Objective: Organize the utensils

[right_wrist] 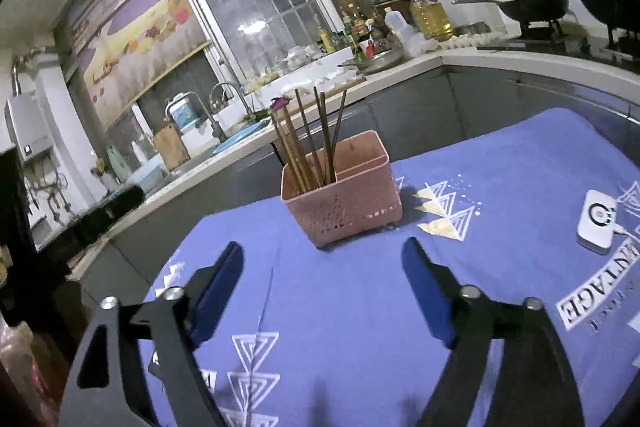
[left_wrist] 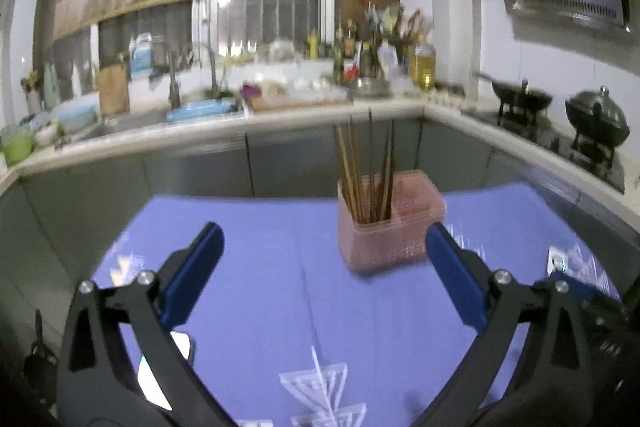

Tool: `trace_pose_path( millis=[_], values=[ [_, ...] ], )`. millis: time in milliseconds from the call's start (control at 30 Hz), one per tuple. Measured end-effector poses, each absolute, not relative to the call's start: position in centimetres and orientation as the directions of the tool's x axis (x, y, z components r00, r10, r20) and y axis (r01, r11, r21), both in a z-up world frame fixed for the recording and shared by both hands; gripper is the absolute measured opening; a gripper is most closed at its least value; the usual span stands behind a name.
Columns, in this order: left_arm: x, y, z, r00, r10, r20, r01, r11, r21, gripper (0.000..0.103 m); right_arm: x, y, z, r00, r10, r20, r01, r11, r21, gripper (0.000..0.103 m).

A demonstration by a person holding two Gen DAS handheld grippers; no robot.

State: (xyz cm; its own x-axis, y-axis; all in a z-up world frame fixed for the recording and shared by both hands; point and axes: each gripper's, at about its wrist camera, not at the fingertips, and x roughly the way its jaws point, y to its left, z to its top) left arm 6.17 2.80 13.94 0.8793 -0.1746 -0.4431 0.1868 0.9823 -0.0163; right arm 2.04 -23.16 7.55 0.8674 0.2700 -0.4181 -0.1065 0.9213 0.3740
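Left wrist view: the left gripper (left_wrist: 324, 247) stands with its blue pads spread wide and nothing between them, above a blue patterned cloth (left_wrist: 256, 287) that covers the table. The pink utensil basket (left_wrist: 384, 239) rests on the cloth ahead of the gripper, right of its centre line and near the right-hand pad, not touching it. A bundle of brown chopsticks (left_wrist: 366, 171) stands upright in the basket's left compartment; the contents of the right compartment cannot be made out. The right edge of this view shows part of the other tool, dark and blurred.

Right wrist view: the right gripper (right_wrist: 322, 263) is likewise wide, pads empty, over the same cloth (right_wrist: 320, 315). The basket (right_wrist: 348, 203) sits just ahead of the gap between the pads, apart from both. The chopsticks (right_wrist: 312, 143) lean slightly in its left compartment; the right compartment appears empty. A small white device (right_wrist: 598, 219) with a cable lies on the cloth well to the right.
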Motion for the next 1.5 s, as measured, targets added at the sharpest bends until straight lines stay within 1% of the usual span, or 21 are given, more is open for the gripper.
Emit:
trace_pose_path(
  millis=[67,133,233,300,467,667,767,900,1133,1200,1300,1333,1500],
  values=[
    [5.6,2.9,12.9,0.855,-0.19,-0.483,0.197,0.98,-0.037,0.097,1.1,-22.8,7.6,0.866,0.267,-0.423,-0.101,0.922,0.375,0.094],
    [5.2,2.9,11.9,0.83,-0.195,-0.522,0.194,0.979,-0.057,0.097,0.3,-22.6,7.7,0.863,0.276,-0.424,-0.103,0.916,0.388,0.095],
    [5.1,2.6,10.7,0.788,-0.191,-0.585,0.196,0.979,-0.055,0.097,-0.5,-22.6,7.7,0.862,0.279,-0.424,-0.101,0.913,0.396,0.096],
    [4.7,2.5,10.2,0.78,-0.183,-0.598,0.193,0.98,-0.048,0.097,-1.0,-22.7,7.7,0.858,0.287,-0.426,-0.103,0.908,0.406,0.096],
    [4.0,2.3,9.9,0.79,-0.128,-0.6,0.154,0.988,-0.007,0.097,-1.4,-22.8,7.6,0.851,0.298,-0.433,-0.108,0.905,0.411,0.096],
    [3.7,1.9,10.6,0.816,-0.089,-0.572,0.129,0.991,0.029,0.097,-2.1,-22.8,7.6,0.838,0.306,-0.451,-0.116,0.908,0.402,0.096],
    [3.6,1.4,10.9,0.826,-0.091,-0.557,0.121,0.993,0.017,0.097,-2.2,-23.0,7.5,0.834,0.298,-0.465,-0.103,0.911,0.399,0.096],
    [3.2,0.5,11.4,0.855,-0.094,-0.51,0.115,0.993,0.009,0.097,-2.7,-23.4,7.3,0.824,0.272,-0.496,-0.077,0.922,0.379,0.096],
    [2.7,-1.8,11.5,0.864,-0.107,-0.491,0.13,0.991,0.012,0.097,-4.6,-25.7,7.0,0.837,0.248,-0.487,-0.038,0.915,0.402,0.096],
    [2.8,-2.2,11.7,0.863,-0.131,-0.489,0.146,0.989,-0.008,0.097,-5.2,-26.0,7.1,0.846,0.232,-0.48,-0.021,0.914,0.406,0.096],
    [3.2,-3.5,12.4,0.868,-0.192,-0.458,0.186,0.981,-0.059,0.097,-7.0,-26.6,7.0,0.856,0.206,-0.473,0.016,0.906,0.423,0.096],
    [3.4,-4.4,12.7,0.867,-0.227,-0.443,0.221,0.973,-0.067,0.097,-7.4,-26.7,7.0,0.859,0.186,-0.477,0.034,0.909,0.416,0.096],
    [3.5,-8.5,13.6,0.86,-0.346,-0.376,0.365,0.931,-0.021,0.097,-10.3,-26.8,6.7,0.856,0.039,-0.515,0.174,0.917,0.358,0.096]
  ],
)
